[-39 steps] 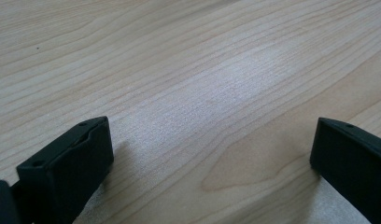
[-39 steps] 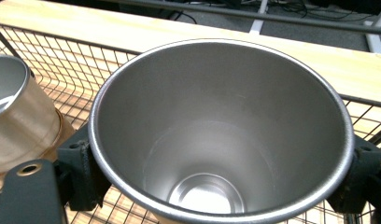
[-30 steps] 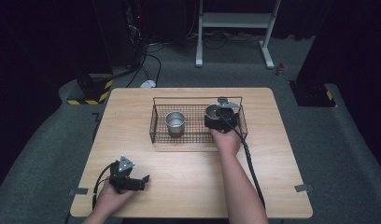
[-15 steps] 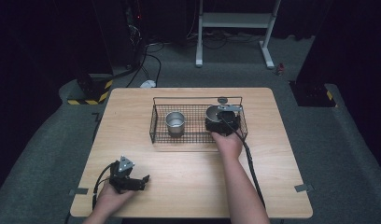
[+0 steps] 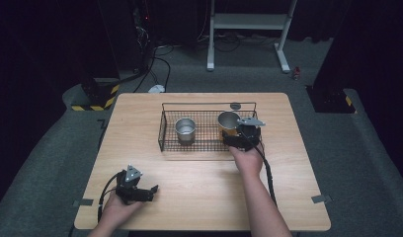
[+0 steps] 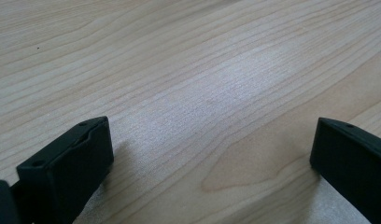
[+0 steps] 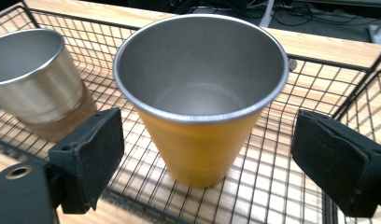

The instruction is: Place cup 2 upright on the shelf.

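Pale wood table carries your left gripper near its front edge, jaws spread over bare grain. Further right, the wire basket holds a silver cup and the yellow cup; your right gripper is released, jaws flanking it, seemingly untouching. No lettering readable.

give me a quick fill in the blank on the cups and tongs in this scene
1. The yellow cup stands upright inside the wire ____.
2. The right tongs are ____, one jaw on each side of the yellow cup, neither touching it.
3. The left tongs are open over bare ____.
4. The number of cups in the basket is ____.

Missing words: basket; open; table; two
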Demonstrator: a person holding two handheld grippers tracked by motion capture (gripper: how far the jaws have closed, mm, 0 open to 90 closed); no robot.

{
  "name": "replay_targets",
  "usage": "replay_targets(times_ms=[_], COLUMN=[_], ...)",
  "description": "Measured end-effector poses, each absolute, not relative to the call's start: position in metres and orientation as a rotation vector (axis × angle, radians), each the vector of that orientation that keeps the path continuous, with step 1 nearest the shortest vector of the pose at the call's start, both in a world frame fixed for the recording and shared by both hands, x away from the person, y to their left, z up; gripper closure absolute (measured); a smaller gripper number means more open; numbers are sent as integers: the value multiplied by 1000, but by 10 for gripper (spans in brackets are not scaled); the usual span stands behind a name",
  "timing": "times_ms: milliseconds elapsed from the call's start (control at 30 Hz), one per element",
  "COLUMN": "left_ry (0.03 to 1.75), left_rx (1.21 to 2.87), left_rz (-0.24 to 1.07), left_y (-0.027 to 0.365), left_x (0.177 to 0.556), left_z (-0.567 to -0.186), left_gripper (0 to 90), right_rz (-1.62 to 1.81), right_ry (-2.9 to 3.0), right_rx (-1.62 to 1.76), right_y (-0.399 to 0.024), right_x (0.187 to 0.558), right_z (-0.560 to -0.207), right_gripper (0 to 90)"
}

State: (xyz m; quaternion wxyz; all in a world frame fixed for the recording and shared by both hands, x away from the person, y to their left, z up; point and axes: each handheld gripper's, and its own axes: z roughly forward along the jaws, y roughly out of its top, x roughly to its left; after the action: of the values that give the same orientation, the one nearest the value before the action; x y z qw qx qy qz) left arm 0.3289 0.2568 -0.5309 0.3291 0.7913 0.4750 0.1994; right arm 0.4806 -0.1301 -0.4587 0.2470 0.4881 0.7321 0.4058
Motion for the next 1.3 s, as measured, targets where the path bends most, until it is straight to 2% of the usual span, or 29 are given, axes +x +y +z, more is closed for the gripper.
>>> replay_targets(times_ms=[400,867,1100,1300], left_ry=[1241,1240,1241,1245], left_rx=[2073,2074,2073,2069], left_rz=[524,524,522,522], left_y=[257,257,257,257], left_x=[329,329,329,329], left_z=[-531,-531,-531,-531], left_gripper=[0,0,0,0], right_rz=[1170,1052,969,974], right_ry=[2012,2104,2160,2145], right_rx=[1228,1291,1299,1285], right_y=[-144,-175,-182,-184], right_x=[424,359,342,338], right_z=[-459,-506,-523,-522], right_gripper=[100,102,113,125])
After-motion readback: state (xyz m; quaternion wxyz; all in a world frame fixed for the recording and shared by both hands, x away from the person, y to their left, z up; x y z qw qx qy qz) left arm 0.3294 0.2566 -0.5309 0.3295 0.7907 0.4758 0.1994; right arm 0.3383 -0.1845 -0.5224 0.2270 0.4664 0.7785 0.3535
